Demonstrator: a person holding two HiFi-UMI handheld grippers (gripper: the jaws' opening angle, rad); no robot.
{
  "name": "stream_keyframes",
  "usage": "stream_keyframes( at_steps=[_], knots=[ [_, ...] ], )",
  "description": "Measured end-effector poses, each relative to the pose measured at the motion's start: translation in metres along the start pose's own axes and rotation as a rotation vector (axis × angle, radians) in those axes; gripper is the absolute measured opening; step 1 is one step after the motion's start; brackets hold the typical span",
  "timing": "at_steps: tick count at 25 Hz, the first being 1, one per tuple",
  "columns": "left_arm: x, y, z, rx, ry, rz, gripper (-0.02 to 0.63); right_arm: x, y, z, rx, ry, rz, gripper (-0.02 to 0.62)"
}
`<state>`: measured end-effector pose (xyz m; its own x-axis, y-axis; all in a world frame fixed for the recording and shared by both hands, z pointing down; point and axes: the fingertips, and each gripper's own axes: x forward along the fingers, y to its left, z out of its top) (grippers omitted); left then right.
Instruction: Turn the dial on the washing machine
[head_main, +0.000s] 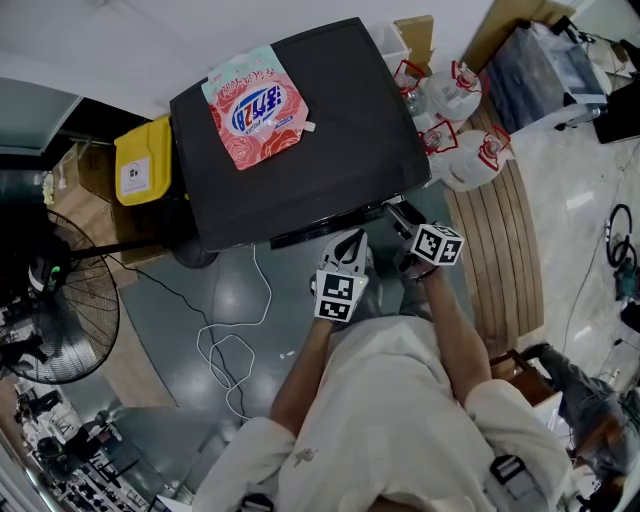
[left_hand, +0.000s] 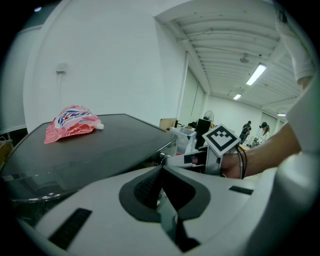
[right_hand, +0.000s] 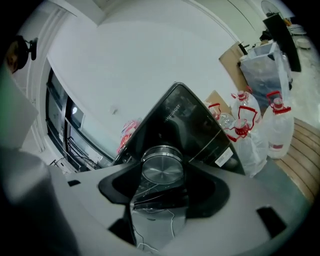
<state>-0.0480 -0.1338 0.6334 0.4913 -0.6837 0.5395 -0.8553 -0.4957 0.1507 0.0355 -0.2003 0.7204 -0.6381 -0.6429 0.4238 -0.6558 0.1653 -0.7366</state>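
Note:
The washing machine (head_main: 300, 150) has a glossy black top and stands in front of me. In the right gripper view its round silver dial (right_hand: 161, 162) sits on the front panel between the two dark pads of my right gripper (right_hand: 162, 176), which is shut on its sides. From the head view the right gripper (head_main: 408, 222) reaches under the machine's front edge, and the dial is hidden there. My left gripper (head_main: 352, 242) hovers just left of it at the same edge. Seen from its own camera, the left gripper (left_hand: 161, 169) is shut on nothing.
A pink and red detergent pouch (head_main: 258, 105) lies on the machine's top. A yellow bin (head_main: 142, 160) and a standing fan (head_main: 60, 300) are on the left. Water jugs (head_main: 470, 150) and a slatted wooden platform (head_main: 510, 260) are on the right. A white cable (head_main: 235, 350) loops on the floor.

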Motion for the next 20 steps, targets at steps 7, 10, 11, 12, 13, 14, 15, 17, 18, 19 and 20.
stream_keyframes(
  at_steps=[7, 10, 11, 12, 13, 14, 15, 17, 18, 19, 20],
  knots=[
    [0.001, 0.0, -0.001, 0.004, 0.004, -0.006, 0.012, 0.002, 0.0, -0.002, 0.094, -0.012, 0.04, 0.275],
    [0.001, 0.0, 0.0, 0.005, 0.004, -0.007, 0.012, 0.002, 0.004, -0.001, 0.143, -0.025, 0.07, 0.275],
    [0.001, 0.0, 0.001, 0.005, 0.004, -0.007, 0.012, 0.002, 0.006, -0.001, 0.161, -0.028, 0.081, 0.275],
    [0.001, 0.0, 0.001, 0.006, 0.004, -0.007, 0.012, 0.002, 0.008, 0.0, 0.177, -0.03, 0.088, 0.275],
    [0.0, 0.0, 0.002, 0.006, 0.004, -0.006, 0.012, 0.002, 0.008, 0.0, 0.19, -0.034, 0.094, 0.275],
    [0.0, 0.0, 0.002, 0.006, 0.004, -0.007, 0.012, 0.002, 0.009, 0.001, 0.203, -0.037, 0.099, 0.275],
    [0.0, 0.0, 0.002, 0.006, 0.004, -0.006, 0.012, 0.001, 0.008, 0.0, 0.217, -0.04, 0.103, 0.275],
    [-0.001, -0.001, 0.001, 0.006, 0.004, -0.006, 0.012, 0.001, 0.008, 0.0, 0.251, -0.049, 0.113, 0.275],
    [-0.001, -0.001, 0.001, 0.006, 0.004, -0.007, 0.012, 0.001, 0.007, 0.0, 0.268, -0.054, 0.119, 0.275],
    [-0.001, 0.0, 0.0, 0.006, 0.005, -0.007, 0.012, 0.002, 0.007, 0.0, 0.282, -0.06, 0.123, 0.275],
    [-0.001, 0.0, 0.0, 0.006, 0.005, -0.008, 0.012, 0.002, 0.007, 0.0, 0.29, -0.063, 0.126, 0.275]
  ],
)
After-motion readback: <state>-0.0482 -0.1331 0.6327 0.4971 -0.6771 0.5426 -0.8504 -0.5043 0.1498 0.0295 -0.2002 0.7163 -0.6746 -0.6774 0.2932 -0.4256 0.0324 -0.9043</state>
